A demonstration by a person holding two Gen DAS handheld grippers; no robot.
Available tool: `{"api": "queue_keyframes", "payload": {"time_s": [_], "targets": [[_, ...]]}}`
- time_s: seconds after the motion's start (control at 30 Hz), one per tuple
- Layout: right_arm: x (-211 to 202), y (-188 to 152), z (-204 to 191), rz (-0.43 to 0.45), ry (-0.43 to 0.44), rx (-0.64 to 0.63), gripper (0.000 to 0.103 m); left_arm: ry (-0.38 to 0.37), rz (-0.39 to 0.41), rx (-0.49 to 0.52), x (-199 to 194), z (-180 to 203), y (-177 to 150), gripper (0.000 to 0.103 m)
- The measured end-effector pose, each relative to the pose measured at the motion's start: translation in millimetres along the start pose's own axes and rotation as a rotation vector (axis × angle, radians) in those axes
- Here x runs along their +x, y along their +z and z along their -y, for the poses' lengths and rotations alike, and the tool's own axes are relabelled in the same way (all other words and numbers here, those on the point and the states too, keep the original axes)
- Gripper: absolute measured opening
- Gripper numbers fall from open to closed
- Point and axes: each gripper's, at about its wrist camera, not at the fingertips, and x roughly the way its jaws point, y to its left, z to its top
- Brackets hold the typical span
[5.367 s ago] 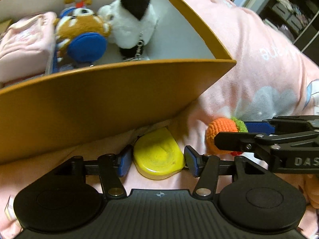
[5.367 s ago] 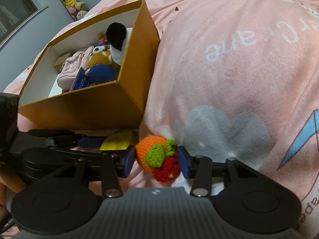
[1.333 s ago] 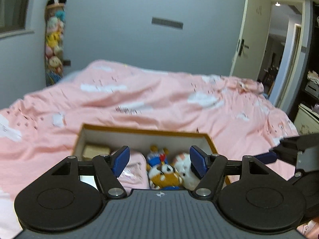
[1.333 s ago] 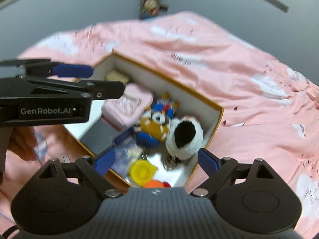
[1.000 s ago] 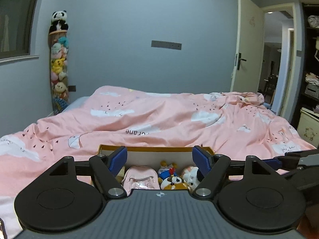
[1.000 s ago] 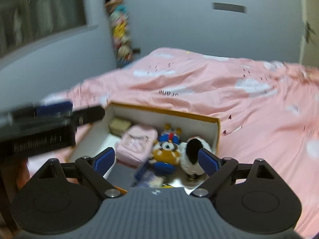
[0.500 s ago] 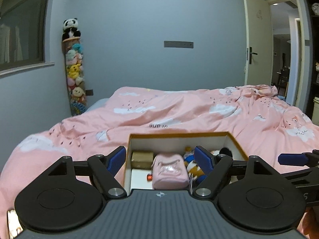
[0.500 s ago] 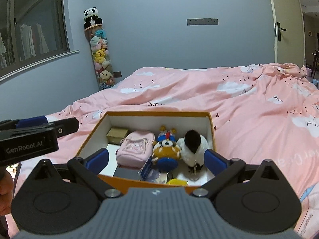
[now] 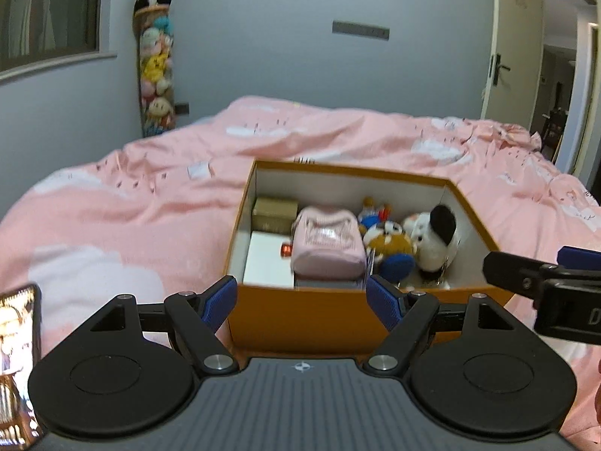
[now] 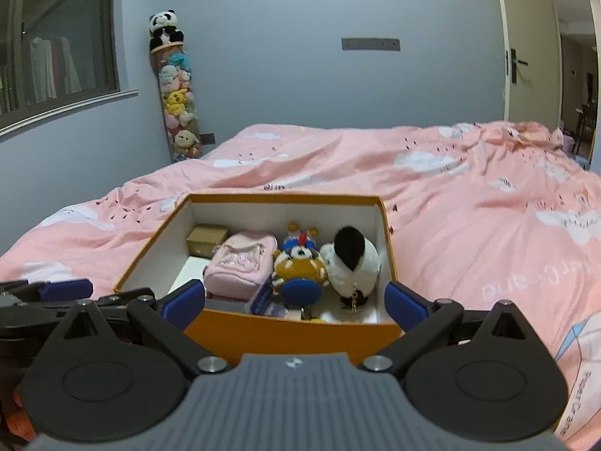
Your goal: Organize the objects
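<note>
Bedroom setting: pink quilt (image 10: 469, 203) with cloud print covers a bed against a grey wall; window at left, door at right. An orange box (image 10: 285, 332), white inside, sits on the quilt near the viewer.

Contents seen from the right wrist view: small tan carton (image 10: 206, 239) at the back left, pink pouch (image 10: 240, 265), orange and blue plush toy (image 10: 300, 268), black and white plush toy (image 10: 353, 259) at the right. A yellow sliver shows just behind the near wall; cannot tell what it is.

Left gripper (image 9: 302, 300): tongs spread wide, nothing between them. Right gripper (image 10: 295, 302): tongs spread wide, empty. Both hang in front of the box's near wall, close side by side.

Judgement: the loose items appear boxed; no stray item shows on the quilt.

Risks: the soft quilt gives poor footing, so a push on the near wall could tip or slide the box. Two grippers this close could knock together if either swings inward.

Clearance: open quilt to the left, right and behind the box. Inside, free floor only at the left front.
</note>
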Motion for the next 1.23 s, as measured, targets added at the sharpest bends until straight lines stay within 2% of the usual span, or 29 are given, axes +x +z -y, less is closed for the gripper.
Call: {"api": "queue_keyframes", "payload": {"time_s": [0.27, 0.53, 1.23], "targets": [[6.7, -10.9, 2.4, -0.029, -0.058, -0.023, 0.101, 0.032, -0.047, 0.008, 6.3, 2.8, -6.9, 0.091], [11.7, -16.9, 6.6, -0.052, -0.054, -0.017, 0.101, 0.034, -0.078, 0.022, 12.5, 7.6, -9.8, 0.091], [15.0, -19.5, 4.5, -0.078, -0.054, -0.022, 0.101, 0.021, -0.069, 0.022, 10.6, 8.1, -8.9, 0.091]]}}
